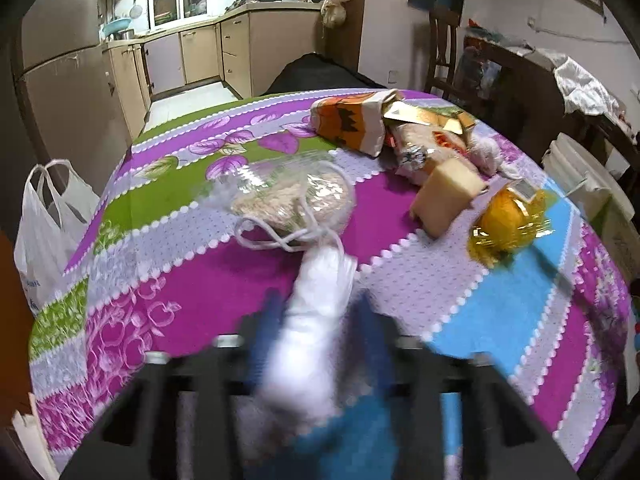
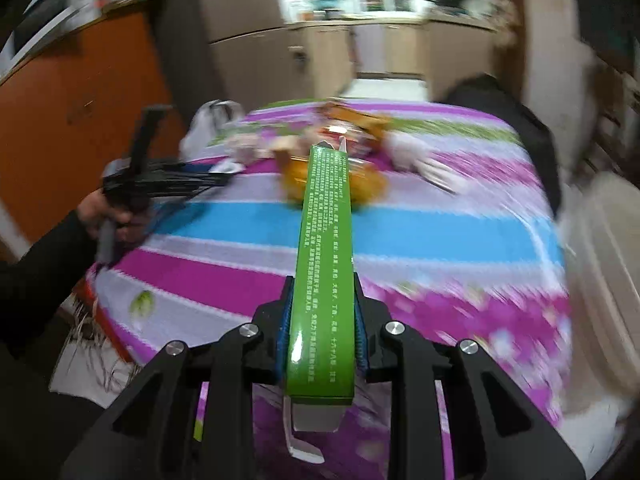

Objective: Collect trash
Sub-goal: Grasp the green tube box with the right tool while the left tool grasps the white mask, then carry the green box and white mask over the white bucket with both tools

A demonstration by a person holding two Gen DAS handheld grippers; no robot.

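Observation:
In the left wrist view my left gripper (image 1: 320, 320) is shut on a blurred white wrapper (image 1: 316, 312) just above the patterned tablecloth (image 1: 180, 300). Past it lie a clear bag of grains (image 1: 296, 200) with a white string, a pale yellow block (image 1: 448, 200), an orange item in yellow cellophane (image 1: 508, 220) and an orange-and-white paper bag (image 1: 352, 120). In the right wrist view my right gripper (image 2: 322, 320) is shut on a long green box (image 2: 326, 240) that points toward the blurred trash pile (image 2: 340, 148). The left gripper (image 2: 224, 172) shows at the left, held by a hand (image 2: 108, 216).
A white plastic bag (image 1: 44, 232) hangs beside the table's left edge. A dark chair (image 1: 440, 52) stands behind the table, and a black mound (image 1: 316, 76) lies at its far edge. A white slatted object (image 1: 584, 184) is at the right. Kitchen cabinets (image 1: 200, 52) line the back.

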